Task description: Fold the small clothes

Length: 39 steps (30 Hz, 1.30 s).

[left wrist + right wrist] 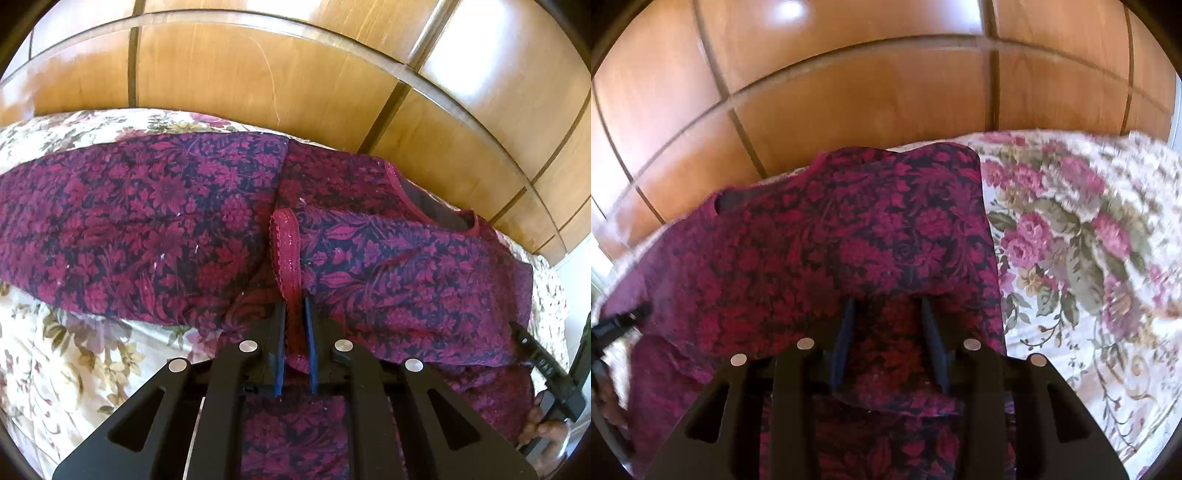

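So the garment here is a dark purple-and-red floral top (184,214), spread out on a bed with a cream flowered bedspread (48,343), right up against a wooden wardrobe (258,74). It lies lengthwise along the bed, so both ends are reachable at once, one hand per end.

The left tool (295,306) is clamped tight on the red glittery trim (286,251), which looks like a sleeve cuff folded across the body. Makes sense to grab it there: a hemmed edge is stiffer than loose fabric, so it won't slip out when it gets pulled.

The right tool (888,306) sits over the other end of the top, blades partly apart with a bunched layer of cloth between them. I honestly can't tell whether the pads are actually pinching it or just straddling it. It's placed near the straight side edge, next to the bare bedspread, which I'd guess is so the corner can be lifted cleanly.

My read: both ends get held so the next fold stays even instead of dragging crooked.
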Available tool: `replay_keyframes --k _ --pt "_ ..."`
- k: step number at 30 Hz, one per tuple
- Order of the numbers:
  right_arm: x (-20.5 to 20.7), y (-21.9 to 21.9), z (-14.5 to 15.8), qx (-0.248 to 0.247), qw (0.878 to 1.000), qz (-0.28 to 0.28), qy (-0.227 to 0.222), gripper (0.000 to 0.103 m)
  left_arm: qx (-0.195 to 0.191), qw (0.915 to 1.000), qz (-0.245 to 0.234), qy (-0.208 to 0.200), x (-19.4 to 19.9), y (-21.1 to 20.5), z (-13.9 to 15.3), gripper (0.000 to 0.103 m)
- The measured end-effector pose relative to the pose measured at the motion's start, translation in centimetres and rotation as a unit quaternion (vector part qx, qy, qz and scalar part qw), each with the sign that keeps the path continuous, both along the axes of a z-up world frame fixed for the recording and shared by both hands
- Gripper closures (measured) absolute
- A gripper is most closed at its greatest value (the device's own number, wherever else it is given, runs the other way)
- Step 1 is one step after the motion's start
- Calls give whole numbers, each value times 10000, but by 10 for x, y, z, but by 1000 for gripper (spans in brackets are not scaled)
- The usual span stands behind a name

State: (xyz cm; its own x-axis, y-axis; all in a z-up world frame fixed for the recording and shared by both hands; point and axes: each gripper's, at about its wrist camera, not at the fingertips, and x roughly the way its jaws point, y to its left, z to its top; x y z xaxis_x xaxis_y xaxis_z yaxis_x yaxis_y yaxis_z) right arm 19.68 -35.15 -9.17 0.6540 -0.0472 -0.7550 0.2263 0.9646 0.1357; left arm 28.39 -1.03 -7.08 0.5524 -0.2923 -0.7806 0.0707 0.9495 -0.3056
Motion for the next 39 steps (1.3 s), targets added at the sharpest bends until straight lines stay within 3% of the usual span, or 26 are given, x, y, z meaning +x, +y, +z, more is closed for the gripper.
replay_keyframes --k 2,6,7,13,18,20,21,23,24,25,28,36,39 --pt "-1 5 -1 -189 9998 -28 -27 64 -68 9999 66 -34 -6 6 4 90" --pt "-2 13 -1 -485 9988 -98 -51 60 -176 9988 447 -117 -20 32 12 53" --pt "-3 14 -1 -550 9984 -122 -56 58 -226 9980 580 -146 -23 41 14 51" --pt "1 22 -1 -979 9945 -365 30 40 -458 9884 1446 -86 -59 100 14 49" --pt "1 26 -2 -1150 9922 -473 66 33 -245 9896 1403 -186 -86 97 17 49" --pt "0 26 -2 -1206 9910 -575 90 27 -64 9915 1283 -228 -88 90 18 49" --pt "0 24 -3 -1216 9900 -698 132 16 31 9909 1327 -231 -87 92 18 49" --pt "-2 14 -4 -953 9925 -757 150 12 -194 9884 1502 -98 -84 107 12 49" --pt "-2 9 -6 -799 9936 -784 154 10 -428 9855 1639 5 -83 119 8 49" --pt "-3 6 -7 -664 9944 -803 162 8 -794 9794 1854 119 -82 137 3 49" --pt "-3 0 -8 -522 9952 -809 171 7 -1406 9599 2410 266 -84 186 -6 49" --pt "-4 3 -7 -671 9941 -840 154 6 -1777 9118 3697 206 -82 299 -5 49" --pt "-4 3 -7 -696 9938 -850 157 6 -1882 8894 4167 -8 -79 336 -4 49"
